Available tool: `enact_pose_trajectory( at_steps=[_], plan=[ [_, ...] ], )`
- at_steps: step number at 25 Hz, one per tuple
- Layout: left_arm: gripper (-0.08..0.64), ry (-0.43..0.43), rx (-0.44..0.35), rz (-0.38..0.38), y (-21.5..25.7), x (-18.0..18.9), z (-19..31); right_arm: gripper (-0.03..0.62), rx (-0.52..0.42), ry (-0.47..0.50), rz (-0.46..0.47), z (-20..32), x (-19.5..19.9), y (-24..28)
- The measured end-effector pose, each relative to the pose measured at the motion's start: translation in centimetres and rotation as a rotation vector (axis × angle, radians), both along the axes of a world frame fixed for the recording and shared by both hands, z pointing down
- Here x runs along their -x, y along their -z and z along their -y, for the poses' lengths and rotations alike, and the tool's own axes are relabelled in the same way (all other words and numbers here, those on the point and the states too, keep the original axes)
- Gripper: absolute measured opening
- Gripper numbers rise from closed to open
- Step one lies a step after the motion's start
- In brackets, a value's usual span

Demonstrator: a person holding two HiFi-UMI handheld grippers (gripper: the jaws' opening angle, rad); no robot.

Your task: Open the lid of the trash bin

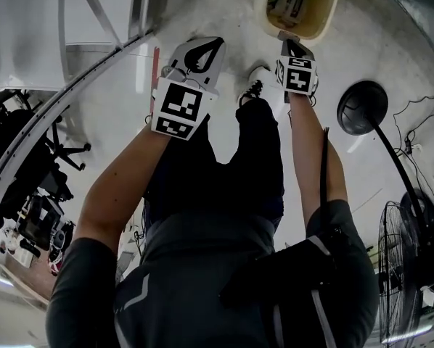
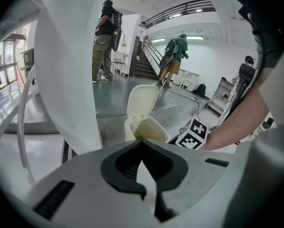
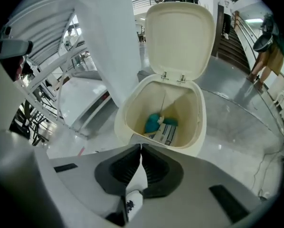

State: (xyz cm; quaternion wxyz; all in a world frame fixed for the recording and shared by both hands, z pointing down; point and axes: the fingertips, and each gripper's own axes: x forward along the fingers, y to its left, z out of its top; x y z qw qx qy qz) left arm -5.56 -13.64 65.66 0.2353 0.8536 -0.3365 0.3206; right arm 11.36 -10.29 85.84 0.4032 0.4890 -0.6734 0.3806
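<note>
The cream trash bin (image 1: 298, 9) stands on the floor at the top of the head view, with its lid (image 3: 181, 37) swung up and upright behind the opening. Inside lie a teal item (image 3: 154, 123) and a printed pack. My right gripper (image 1: 287, 42) hovers just at the bin's near rim (image 3: 157, 141), its jaws shut and empty. My left gripper (image 1: 214, 43) is held to the bin's left, a little back from it, also shut on nothing. From the left gripper view, the bin (image 2: 149, 129) and the right gripper's marker cube (image 2: 194, 133) lie ahead.
A white pillar (image 3: 106, 42) rises just left of the bin. A black round stand base (image 1: 362, 107) with a pole, and a floor fan (image 1: 413, 249), are at the right. A cable runs over the floor. People (image 2: 173, 56) walk near stairs far off.
</note>
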Motion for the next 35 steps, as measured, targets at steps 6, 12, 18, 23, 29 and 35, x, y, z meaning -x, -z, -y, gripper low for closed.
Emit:
enact_pose_trajectory(
  at_steps=[6, 12, 18, 23, 29, 35],
  plan=[
    [0.009, -0.022, -0.039, -0.012, 4.9, -0.8, 1.2, 0.034, 0.024, 0.005, 0.020, -0.3, -0.2, 5.3],
    [0.009, -0.065, -0.072, -0.014, 10.2, -1.2, 2.0, 0.034, -0.027, -0.005, 0.035, 0.0, 0.1, 13.5],
    [0.009, -0.105, -0.106, -0.047, 15.8, -2.4, 2.9, 0.034, -0.104, -0.093, 0.041, 1.6, -1.4, 21.8],
    [0.009, -0.133, -0.193, -0.061, 20.3, -2.5, 4.6, 0.034, -0.219, -0.110, 0.071, 4.2, -1.9, 29.4],
    [0.009, -0.118, -0.237, -0.103, 25.3, -1.3, 5.4, 0.034, -0.347, -0.102, 0.096, 4.7, -1.6, 38.7],
    [0.009, -0.118, -0.310, -0.200, 31.7, -2.3, 5.7, 0.034, -0.475, -0.065, 0.072, 3.9, -2.2, 46.1]
  ],
)
